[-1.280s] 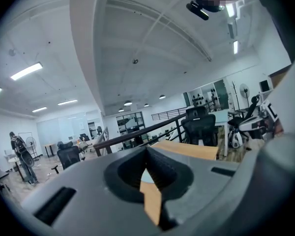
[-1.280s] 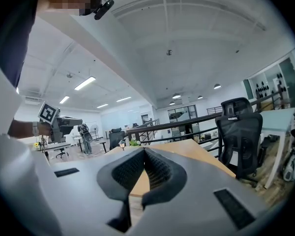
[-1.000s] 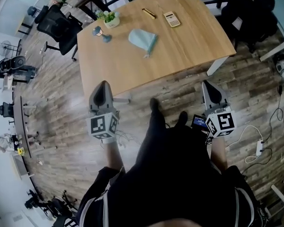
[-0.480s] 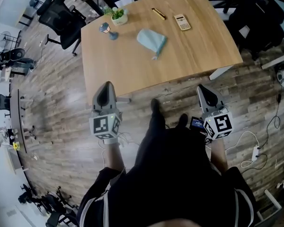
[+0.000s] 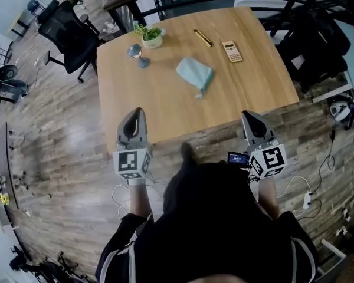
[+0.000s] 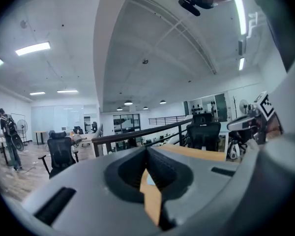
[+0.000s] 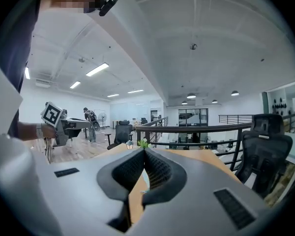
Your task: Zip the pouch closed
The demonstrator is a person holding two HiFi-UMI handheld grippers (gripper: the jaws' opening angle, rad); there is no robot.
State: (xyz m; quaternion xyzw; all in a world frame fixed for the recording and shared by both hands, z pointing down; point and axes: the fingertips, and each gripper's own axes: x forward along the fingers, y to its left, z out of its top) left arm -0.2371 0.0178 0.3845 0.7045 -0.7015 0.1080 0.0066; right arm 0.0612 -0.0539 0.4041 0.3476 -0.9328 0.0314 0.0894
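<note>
Pouch (image 5: 194,73) is lying flat near the middle of the table (image 5: 165,102), slanting, its pale blue-green cloth looking soft and slightly rumpled. A darker strip is running along its right side, with a small tail (image 5: 199,94) pointing toward the near edge. Whether its zip is open is not showing at this size, nor is anything inside it.

Bare wood is stretching all round the pouch, widest toward the near edge and the left side. A calculator (image 5: 231,50) and a thin gold bar (image 5: 202,38) are sitting apart from it on the far right, and a small blue thing (image 5: 138,55) on the far left. A pot (image 5: 151,38) beside that is holding a green plant.

The left gripper (image 5: 134,113) is hanging at the table's near edge with its tip over the wood, and its jaws are pressing together on nothing. The right gripper (image 5: 248,116) is hanging over the floor (image 5: 65,158) just short of the near right edge, jaws likewise pressed together and empty. Both are well apart from the pouch.
</note>
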